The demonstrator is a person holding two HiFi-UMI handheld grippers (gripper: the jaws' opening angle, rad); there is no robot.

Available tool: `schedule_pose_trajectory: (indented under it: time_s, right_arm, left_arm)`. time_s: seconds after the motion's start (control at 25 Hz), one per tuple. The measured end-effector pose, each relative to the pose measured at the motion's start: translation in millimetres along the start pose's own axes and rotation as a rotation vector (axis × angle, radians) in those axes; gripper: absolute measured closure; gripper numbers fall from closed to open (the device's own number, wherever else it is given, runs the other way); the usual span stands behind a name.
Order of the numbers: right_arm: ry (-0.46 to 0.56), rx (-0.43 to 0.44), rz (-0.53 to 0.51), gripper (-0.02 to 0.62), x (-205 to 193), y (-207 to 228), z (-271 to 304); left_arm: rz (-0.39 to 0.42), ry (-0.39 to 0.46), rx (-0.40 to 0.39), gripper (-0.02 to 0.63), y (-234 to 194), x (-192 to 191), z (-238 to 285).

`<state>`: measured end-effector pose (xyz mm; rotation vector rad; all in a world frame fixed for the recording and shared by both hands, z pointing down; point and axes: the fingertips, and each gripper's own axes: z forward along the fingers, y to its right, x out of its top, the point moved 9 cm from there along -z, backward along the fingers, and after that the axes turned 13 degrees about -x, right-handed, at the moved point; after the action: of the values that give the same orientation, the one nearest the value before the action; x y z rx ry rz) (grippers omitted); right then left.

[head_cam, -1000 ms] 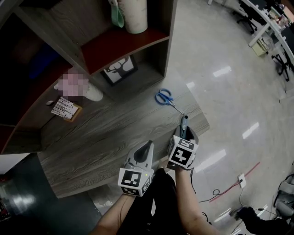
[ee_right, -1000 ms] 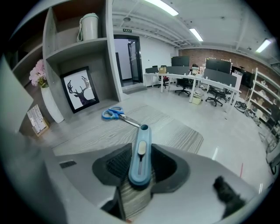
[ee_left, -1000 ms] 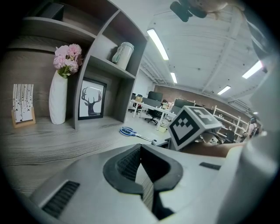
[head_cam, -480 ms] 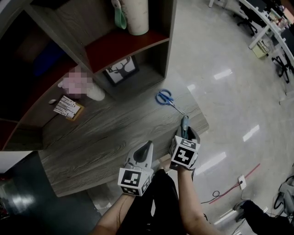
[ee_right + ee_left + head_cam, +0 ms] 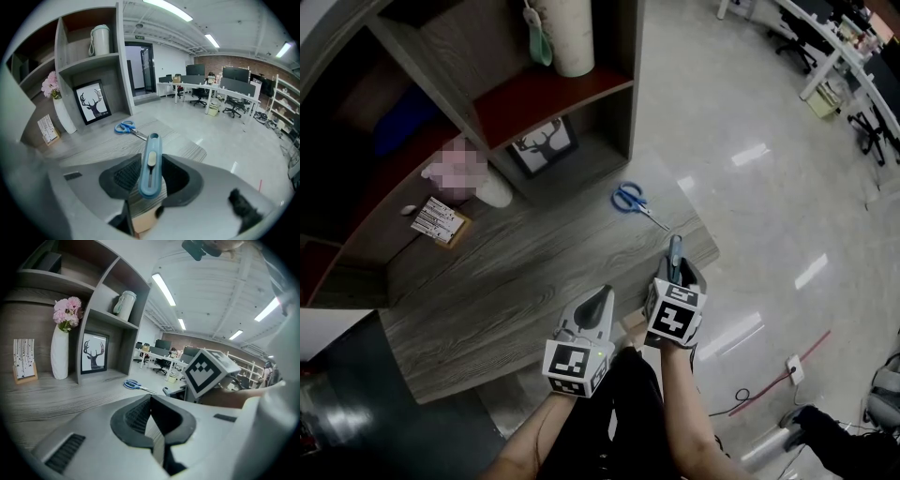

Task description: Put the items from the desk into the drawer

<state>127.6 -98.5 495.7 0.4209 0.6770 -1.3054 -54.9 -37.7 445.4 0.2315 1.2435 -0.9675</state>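
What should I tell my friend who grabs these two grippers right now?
Left gripper: fingers shut, empty, at the near edge of the grey wooden desk.
Right gripper: shut on the blue plastic utility knife, held off the desk.
Blue-handled scissors lie on the desk near its far right corner.
Done: knife picked up.
Left: put the knife in the drawer, then the scissors. The drawer isn't clearly in view.

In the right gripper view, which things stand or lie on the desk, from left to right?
card stand → vase → deer picture → scissors
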Motion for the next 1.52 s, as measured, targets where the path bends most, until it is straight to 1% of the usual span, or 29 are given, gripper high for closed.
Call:
schedule_pose_trajectory:
  time_s: [0.32, 0.64, 1.04, 1.16, 1.24, 1.36, 1.52]
  right_arm:
    - [0.003, -0.010, 0.008, 0.453, -14.2, 9.8, -16.0]
    - [-0.008, -0.084, 0.057, 0.453, -37.2, 44.0, -31.0]
    - [-0.063, -0.194, 0.144, 0.453, -86.0, 93.5, -53.0]
    - [-0.057, -0.218, 0.154, 0.453, -94.4, 101.2, -59.6]
    - [-0.048, -0.227, 0.154, 0.453, -98.0, 103.2, -62.2]
    - [-0.077, -0.219, 0.155, 0.453, -110.1, 101.3, -62.1]
    - [-0.096, -0.191, 0.142, 0.452, -119.2, 89.7, -62.0]
  left_arm:
    - [0.019, -0.021, -0.040, 0.597, 13.5, -6.3, -1.0]
    - [0.038, -0.061, -0.129, 0.597, 38.7, -21.5, 4.2]
    - [0.070, -0.120, -0.263, 0.597, 75.6, -41.6, 17.0]
    - [0.078, -0.137, -0.288, 0.597, 83.6, -49.3, 18.8]
    - [0.080, -0.146, -0.298, 0.597, 86.1, -54.6, 18.5]
    - [0.083, -0.159, -0.301, 0.597, 86.5, -61.8, 16.0]
    - [0.081, -0.158, -0.273, 0.597, 79.5, -66.0, 8.2]
